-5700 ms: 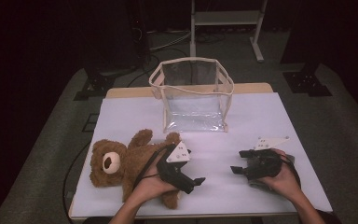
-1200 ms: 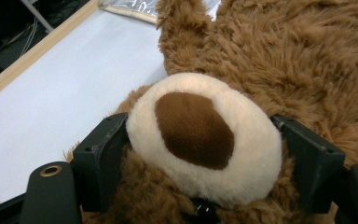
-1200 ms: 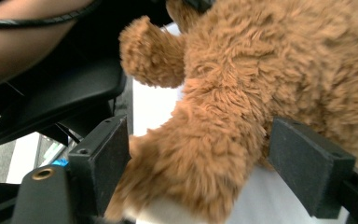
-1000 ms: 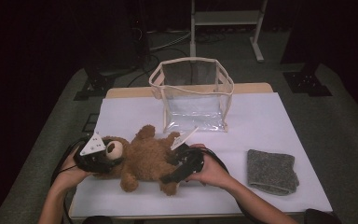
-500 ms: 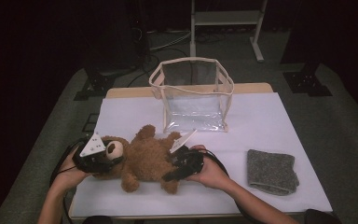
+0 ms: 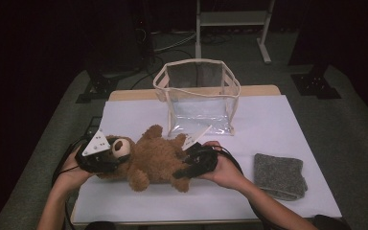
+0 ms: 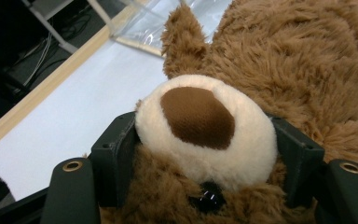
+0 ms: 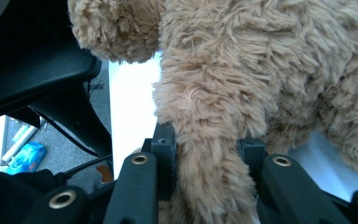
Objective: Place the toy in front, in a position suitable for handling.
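Note:
A brown teddy bear (image 6: pixel 155 158) lies across the white table cover, head to the left. My left gripper (image 6: pixel 106 160) is shut on its head; in the left gripper view the jaws of that gripper (image 7: pixel 205 140) squeeze the cream muzzle (image 7: pixel 205 121) from both sides. My right gripper (image 6: pixel 191 167) is shut on a leg of the bear (image 8: pixel 261 70), and the right gripper view has the jaws of this gripper (image 8: pixel 205 154) pinching the fur. Both pairs of jaws have just been closing onto the bear.
A clear plastic bag (image 6: pixel 199 98) with cream trim stands open behind the bear. A folded grey cloth (image 6: pixel 280 175) lies at the right front. The white cover (image 6: pixel 278 129) ends at the table's edges, with dark floor and a metal stand (image 6: pixel 232 19) beyond.
Since 5.7 s ago the grey cloth was laid down at the right and both grippers came to the bear. Over the last second they tightened on the head and leg and rose slightly.

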The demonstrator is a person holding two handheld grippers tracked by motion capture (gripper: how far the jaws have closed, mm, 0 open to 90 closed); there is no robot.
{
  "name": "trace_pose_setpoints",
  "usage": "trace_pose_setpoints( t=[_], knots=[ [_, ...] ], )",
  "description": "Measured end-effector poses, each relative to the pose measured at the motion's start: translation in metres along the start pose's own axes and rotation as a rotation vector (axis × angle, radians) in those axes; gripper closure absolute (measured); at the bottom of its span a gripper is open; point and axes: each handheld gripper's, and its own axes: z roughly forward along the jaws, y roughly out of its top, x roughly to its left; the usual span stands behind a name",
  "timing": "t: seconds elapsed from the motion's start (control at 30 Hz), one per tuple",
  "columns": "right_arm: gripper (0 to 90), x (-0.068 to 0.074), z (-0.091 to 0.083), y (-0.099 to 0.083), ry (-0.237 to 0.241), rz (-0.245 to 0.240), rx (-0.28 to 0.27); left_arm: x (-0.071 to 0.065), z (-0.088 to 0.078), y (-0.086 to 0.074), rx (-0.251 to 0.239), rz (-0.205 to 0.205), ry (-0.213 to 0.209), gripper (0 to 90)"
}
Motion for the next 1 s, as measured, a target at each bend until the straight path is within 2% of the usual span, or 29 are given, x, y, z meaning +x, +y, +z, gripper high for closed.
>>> trace_pose_setpoints(
  t=[0.1, 0.13, 0.3, 0.43, 0.67, 1.0],
  knots=[
    [67.2, 0.008, -0.014, 0.001, -0.013, -0.027, -0.005, -0.005, -0.003, 0.009, -0.026, 0.002, -0.012, 32.7],
    [67.2, 0.008, -0.014, 0.001, -0.013, -0.027, -0.005, -0.005, -0.003, 0.009, -0.026, 0.002, -0.012, 32.7],
    [67.3, 0.022, -0.042, -0.003, -0.048, -0.079, -0.009, -0.018, -0.004, 0.028, -0.06, 0.04, -0.025, 32.7],
    [67.4, 0.03, -0.063, -0.011, -0.077, -0.089, -0.012, -0.028, 0.005, 0.044, -0.075, 0.071, -0.041, 32.8],
    [67.6, 0.031, -0.095, -0.031, -0.122, -0.08, -0.001, -0.04, 0.031, 0.069, -0.1, 0.092, -0.096, 33.0],
    [67.4, 0.025, -0.137, -0.067, -0.18, -0.029, -0.018, -0.063, 0.066, 0.107, -0.131, 0.128, -0.143, 32.9]
  ],
)
